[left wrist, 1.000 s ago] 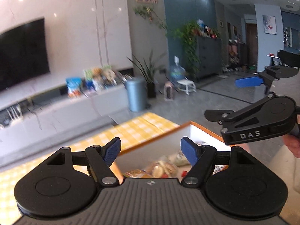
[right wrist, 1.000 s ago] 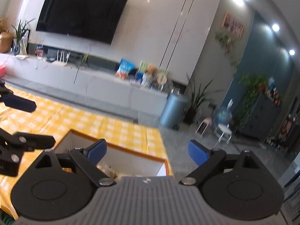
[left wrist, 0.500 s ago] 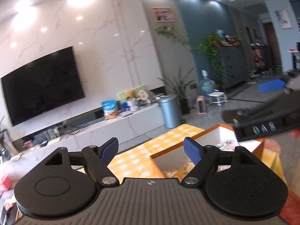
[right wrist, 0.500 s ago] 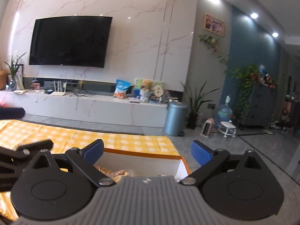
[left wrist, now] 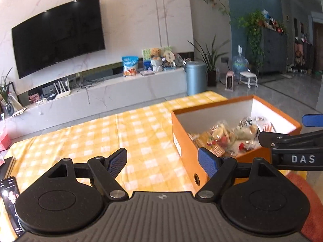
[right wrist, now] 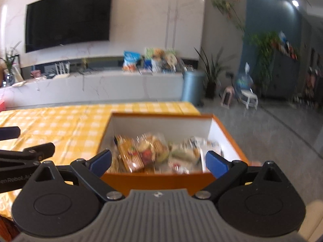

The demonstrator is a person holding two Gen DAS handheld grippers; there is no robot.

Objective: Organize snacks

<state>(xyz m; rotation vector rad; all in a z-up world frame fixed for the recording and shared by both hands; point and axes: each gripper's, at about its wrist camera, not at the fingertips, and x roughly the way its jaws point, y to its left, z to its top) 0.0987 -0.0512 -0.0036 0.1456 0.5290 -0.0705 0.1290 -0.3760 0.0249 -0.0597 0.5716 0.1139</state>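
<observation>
Snacks [left wrist: 228,139] lie heaped in an orange box [left wrist: 182,139] on the yellow checked tablecloth [left wrist: 113,133]. Left wrist view: left gripper [left wrist: 162,161] jaws wide apart, just been opening, nothing between; phone [left wrist: 10,197] at the cloth's left edge; TV [left wrist: 58,34] on marble wall. Right wrist view: right gripper [right wrist: 158,162] jaws apart, empty, above the box's near wall; blue bin [right wrist: 191,89] beyond.

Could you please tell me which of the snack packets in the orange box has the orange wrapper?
The flat orange packet at the left of the pile, leaning beside the clear-wrapped ones in the orange box.
</observation>
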